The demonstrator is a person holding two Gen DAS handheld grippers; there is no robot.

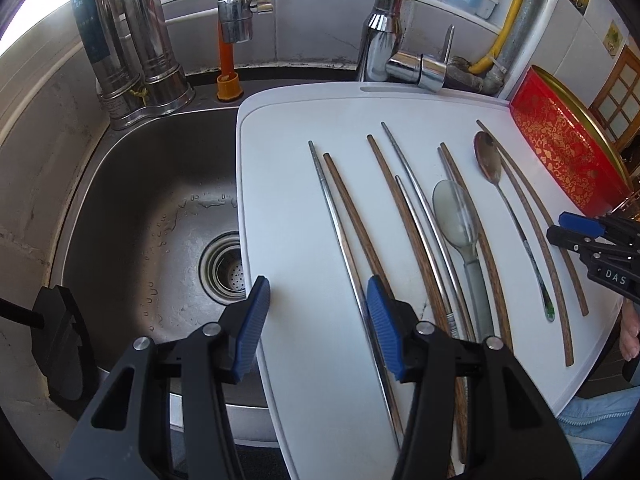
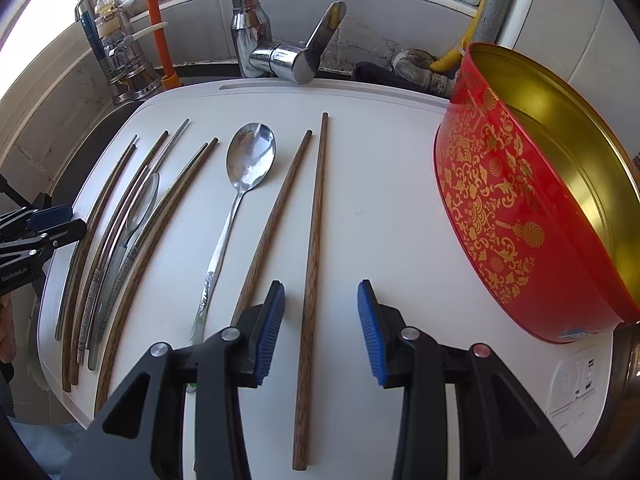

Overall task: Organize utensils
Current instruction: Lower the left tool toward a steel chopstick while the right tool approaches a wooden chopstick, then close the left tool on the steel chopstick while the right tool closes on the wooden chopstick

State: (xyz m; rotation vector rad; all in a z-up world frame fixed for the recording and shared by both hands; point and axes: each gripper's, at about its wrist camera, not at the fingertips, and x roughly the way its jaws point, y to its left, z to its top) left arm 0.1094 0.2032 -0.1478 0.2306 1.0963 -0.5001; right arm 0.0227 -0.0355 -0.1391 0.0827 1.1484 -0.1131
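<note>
A cutting board [image 2: 380, 208] lies over the right part of the sink [image 1: 140, 208], and the tap [image 2: 280, 56] stands behind its far edge. On the board the utensils lie side by side, running from near to far: a group of chopsticks [image 2: 120, 224] with a small spoon [image 2: 140, 208] at the left, then a large spoon [image 2: 244, 172], then two chopsticks [image 2: 310, 264] apart from the rest. A round tin [image 2: 500, 208] rests at the right edge of the board, tilted.

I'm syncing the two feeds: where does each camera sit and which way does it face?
Left wrist: on the left gripper, angled down over the steel sink and white plastic board; a hand shows at right.
Right wrist: on the right gripper, angled down beside the red-and-gold tin.
Shared: board, silver spoon.
</note>
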